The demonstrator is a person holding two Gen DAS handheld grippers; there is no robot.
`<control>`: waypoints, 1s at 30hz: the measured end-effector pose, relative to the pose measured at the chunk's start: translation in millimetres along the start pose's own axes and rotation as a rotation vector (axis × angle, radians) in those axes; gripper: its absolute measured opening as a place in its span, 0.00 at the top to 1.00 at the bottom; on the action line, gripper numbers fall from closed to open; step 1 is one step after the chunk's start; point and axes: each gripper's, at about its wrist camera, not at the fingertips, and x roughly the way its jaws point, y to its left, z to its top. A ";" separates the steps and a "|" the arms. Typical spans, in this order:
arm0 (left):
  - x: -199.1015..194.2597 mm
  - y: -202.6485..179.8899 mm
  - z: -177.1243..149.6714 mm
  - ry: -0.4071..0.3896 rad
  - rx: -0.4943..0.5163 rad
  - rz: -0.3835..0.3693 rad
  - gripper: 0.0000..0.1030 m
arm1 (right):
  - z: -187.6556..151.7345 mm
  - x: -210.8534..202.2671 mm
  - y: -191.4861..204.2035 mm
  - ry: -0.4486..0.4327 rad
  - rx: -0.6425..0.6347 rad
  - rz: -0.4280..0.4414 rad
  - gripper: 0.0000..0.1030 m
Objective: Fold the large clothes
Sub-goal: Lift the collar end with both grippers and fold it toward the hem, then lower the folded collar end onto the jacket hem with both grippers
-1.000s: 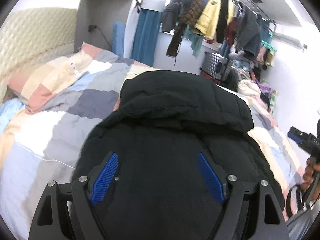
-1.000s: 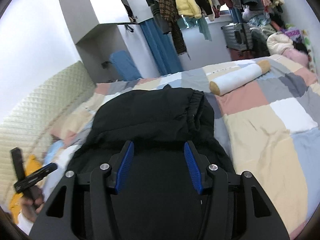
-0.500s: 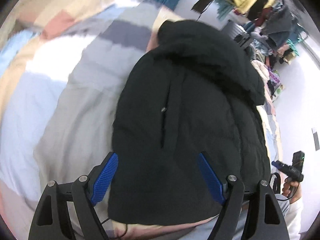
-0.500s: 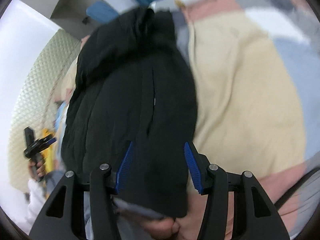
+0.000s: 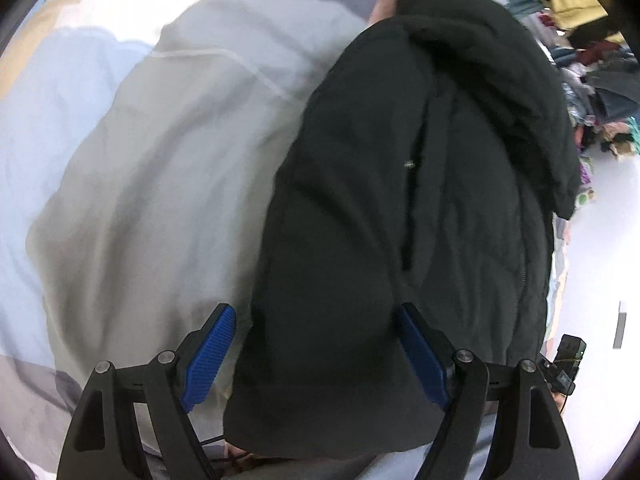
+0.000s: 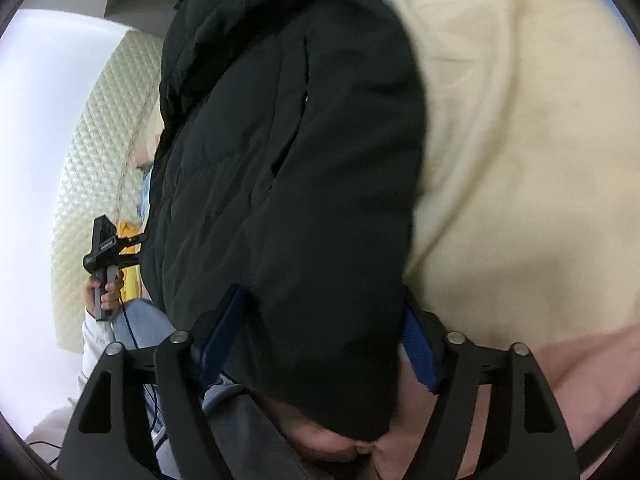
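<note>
A black padded hooded jacket (image 5: 420,208) lies lengthwise on the bed, hood at the far end, hem near me. My left gripper (image 5: 318,350) is open above the hem's left corner, its blue pads (image 5: 210,354) apart with nothing between them. In the right wrist view the same jacket (image 6: 288,152) fills the middle. My right gripper (image 6: 320,344) is open over the hem's right corner, its blue pads (image 6: 418,356) wide apart. The left gripper also shows in the right wrist view (image 6: 106,252), held in a hand.
The bed has a patchwork quilt of grey and pale blue patches (image 5: 152,160) and cream and pink patches (image 6: 520,140). A quilted cream headboard (image 6: 100,152) stands at the left. A heap of clothes (image 5: 592,80) lies at the far right. My jeans-clad legs (image 6: 144,324) stand at the bed's edge.
Both grippers have tipped downward and pulled back toward the near hem of the jacket. The room and clothes rack have left view. Both stay open.
</note>
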 end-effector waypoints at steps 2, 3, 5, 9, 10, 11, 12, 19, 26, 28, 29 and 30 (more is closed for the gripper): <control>5.2 6.8 0.4 0.018 -0.035 0.000 0.21 | 4.4 2.4 3.3 0.027 -0.014 -0.015 0.23; 6.7 10.2 0.5 0.025 -0.052 -0.012 0.21 | 6.1 3.4 6.2 0.034 -0.019 -0.014 0.23; 8.8 14.0 0.7 0.028 -0.066 -0.024 0.20 | 7.4 3.3 12.7 0.043 -0.038 -0.008 0.22; 13.3 8.3 -0.6 0.060 -0.019 -0.112 0.20 | 8.2 -5.8 38.1 0.032 -0.124 0.043 0.22; 12.4 6.1 -1.1 0.067 -0.001 -0.148 0.20 | 8.6 -12.5 45.2 0.009 -0.143 0.070 0.21; 10.2 1.1 -3.2 0.069 0.030 -0.195 0.20 | 7.9 -17.5 49.8 -0.009 -0.155 0.090 0.21; 5.6 -4.4 -5.7 0.056 0.063 -0.230 0.20 | 8.2 -23.7 55.6 -0.036 -0.172 0.118 0.20; -1.6 -9.5 -9.9 0.045 0.087 -0.328 0.20 | 5.9 -1.3 42.5 0.046 -0.151 0.077 0.19; 7.0 -29.6 -8.7 0.060 0.115 -0.404 0.28 | 9.8 30.7 47.0 0.143 -0.160 0.017 0.19; 6.7 -40.1 -9.9 0.030 0.132 -0.432 0.36 | 11.2 27.6 67.9 0.142 -0.246 0.020 0.25; 6.2 -46.3 -10.9 0.019 0.148 -0.434 0.48 | 11.7 26.4 72.8 0.137 -0.266 0.014 0.29; 6.4 -49.3 -11.1 0.016 0.158 -0.429 0.55 | 13.0 21.6 80.6 0.127 -0.288 0.002 0.40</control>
